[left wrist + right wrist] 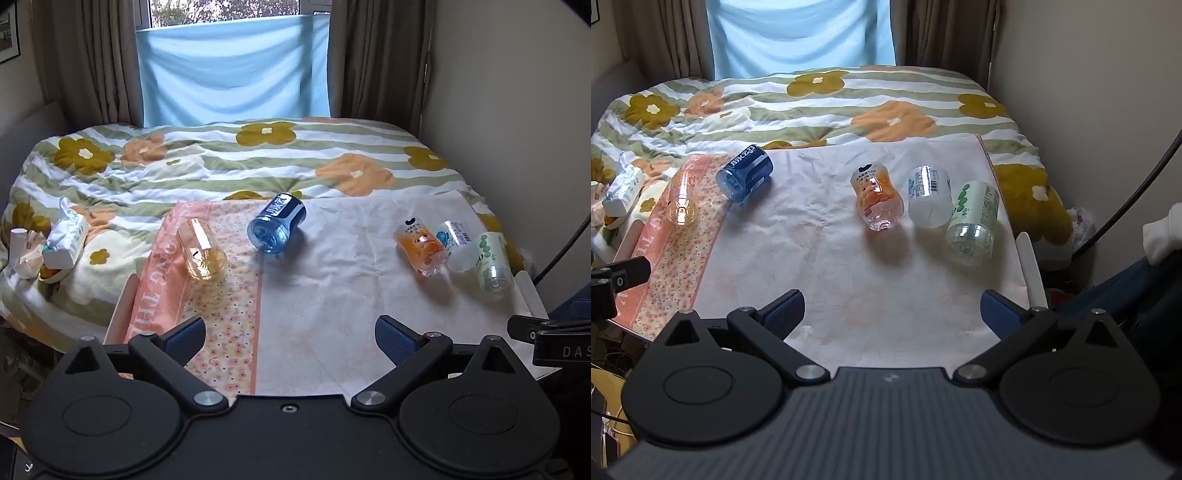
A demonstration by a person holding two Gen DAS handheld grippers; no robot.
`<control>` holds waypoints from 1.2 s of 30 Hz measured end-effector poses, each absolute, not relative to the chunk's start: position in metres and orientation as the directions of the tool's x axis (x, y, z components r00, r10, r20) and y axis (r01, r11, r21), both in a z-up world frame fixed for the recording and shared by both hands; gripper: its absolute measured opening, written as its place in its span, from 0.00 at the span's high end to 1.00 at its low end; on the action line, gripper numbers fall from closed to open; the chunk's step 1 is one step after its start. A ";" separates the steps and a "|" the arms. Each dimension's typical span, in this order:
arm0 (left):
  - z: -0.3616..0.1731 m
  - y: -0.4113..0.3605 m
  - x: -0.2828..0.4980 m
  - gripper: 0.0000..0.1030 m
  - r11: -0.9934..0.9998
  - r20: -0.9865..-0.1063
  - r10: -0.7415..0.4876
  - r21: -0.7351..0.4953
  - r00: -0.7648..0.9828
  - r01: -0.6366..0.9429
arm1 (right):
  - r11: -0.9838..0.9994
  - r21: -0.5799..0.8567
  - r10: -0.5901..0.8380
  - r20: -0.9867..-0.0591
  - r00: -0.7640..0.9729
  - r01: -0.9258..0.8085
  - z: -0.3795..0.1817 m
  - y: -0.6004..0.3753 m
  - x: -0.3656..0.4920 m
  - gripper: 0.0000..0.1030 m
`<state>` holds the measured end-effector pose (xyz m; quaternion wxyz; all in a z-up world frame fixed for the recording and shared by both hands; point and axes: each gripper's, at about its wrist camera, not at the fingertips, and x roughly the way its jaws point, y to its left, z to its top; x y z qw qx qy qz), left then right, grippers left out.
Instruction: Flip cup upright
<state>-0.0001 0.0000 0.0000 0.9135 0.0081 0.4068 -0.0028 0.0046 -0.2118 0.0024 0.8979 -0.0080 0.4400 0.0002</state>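
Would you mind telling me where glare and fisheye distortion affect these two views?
Left wrist view: a bright glare streak runs along the clear amber plastic cup lying on its side, and the room edges bow. Right wrist view: highlights glint on the clear orange-printed plastic cup, with soft shadows falling toward the camera.

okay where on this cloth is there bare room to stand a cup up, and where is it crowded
Free: the wide white stretch between the blue cup and the orange-printed cup, running down to the open right gripper. Also the near floral strip below the amber cup. Crowded: far right, where the orange-printed, white and green-dotted cups cluster.
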 end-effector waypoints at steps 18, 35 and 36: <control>0.007 0.006 -0.003 0.03 0.999 -0.721 0.015 0.035 0.693 0.015 | 1.000 0.010 0.011 -0.788 0.616 -0.004 0.005 -0.207 0.005 0.00; 0.008 0.005 -0.002 0.03 0.999 -0.722 0.018 0.041 0.692 0.016 | 1.000 0.017 0.013 -0.791 0.612 0.000 0.003 -0.208 0.008 0.00; 0.009 0.005 -0.002 0.03 0.999 -0.723 0.018 0.039 0.691 0.015 | 1.000 0.016 0.013 -0.791 0.612 0.000 0.003 -0.208 0.008 0.00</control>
